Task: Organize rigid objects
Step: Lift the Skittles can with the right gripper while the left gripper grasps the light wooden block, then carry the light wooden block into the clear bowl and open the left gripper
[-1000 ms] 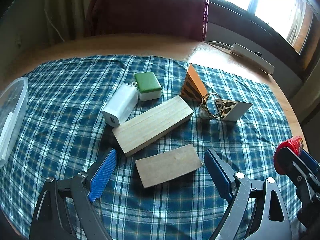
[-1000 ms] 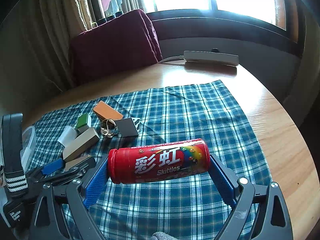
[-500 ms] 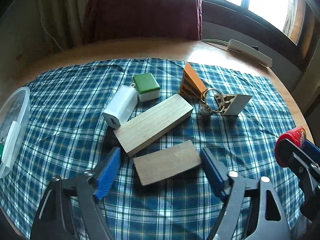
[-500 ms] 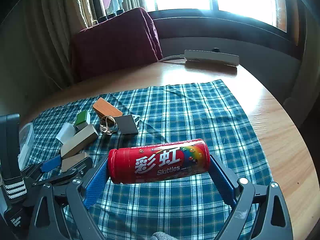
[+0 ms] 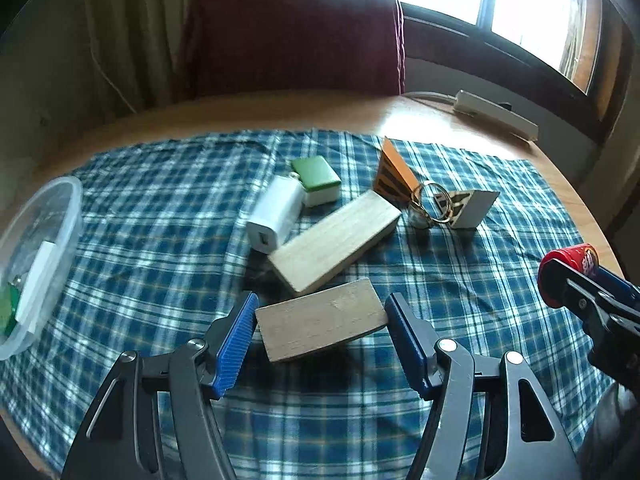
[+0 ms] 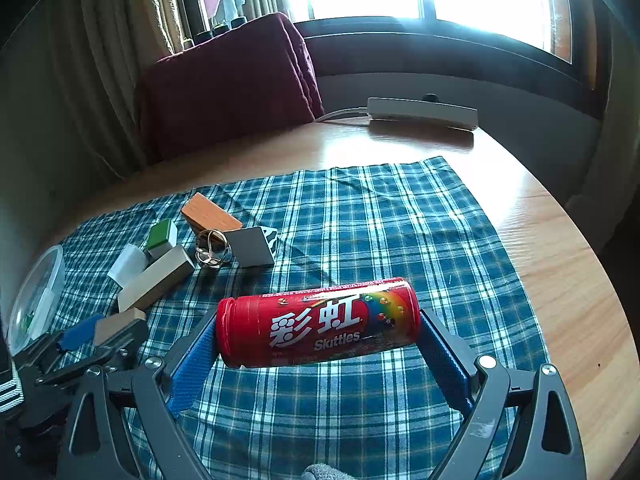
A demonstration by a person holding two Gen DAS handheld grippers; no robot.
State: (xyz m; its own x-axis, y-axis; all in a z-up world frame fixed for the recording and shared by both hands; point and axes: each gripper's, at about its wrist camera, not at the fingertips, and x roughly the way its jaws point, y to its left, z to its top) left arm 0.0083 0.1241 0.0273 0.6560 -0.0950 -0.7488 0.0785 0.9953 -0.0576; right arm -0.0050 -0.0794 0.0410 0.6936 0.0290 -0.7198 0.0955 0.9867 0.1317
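Observation:
A small brown wooden block (image 5: 320,326) lies on the plaid cloth (image 5: 160,208), and my left gripper (image 5: 322,306) is shut on its two ends with the blue pads (image 5: 236,344) touching it. My right gripper (image 6: 318,340) is shut on a red Skittles can (image 6: 318,330), held sideways above the cloth. The can's end (image 5: 568,264) also shows at the right edge of the left wrist view. Beyond the small block lie a long pale wooden block (image 5: 334,236), a white charger (image 5: 276,214) and a green-topped block (image 5: 318,180).
An orange wedge (image 5: 392,176), metal key rings (image 5: 430,204) and a white wedge (image 5: 470,208) sit further right. A clear plastic container (image 5: 36,256) with items inside stands at the cloth's left edge. A white power strip (image 6: 422,112) and a maroon chair back (image 6: 228,84) are behind.
My left gripper has moved forward over the small brown block and its pads have closed in from wide apart to touching both ends. The right gripper still holds the can, barely moved.

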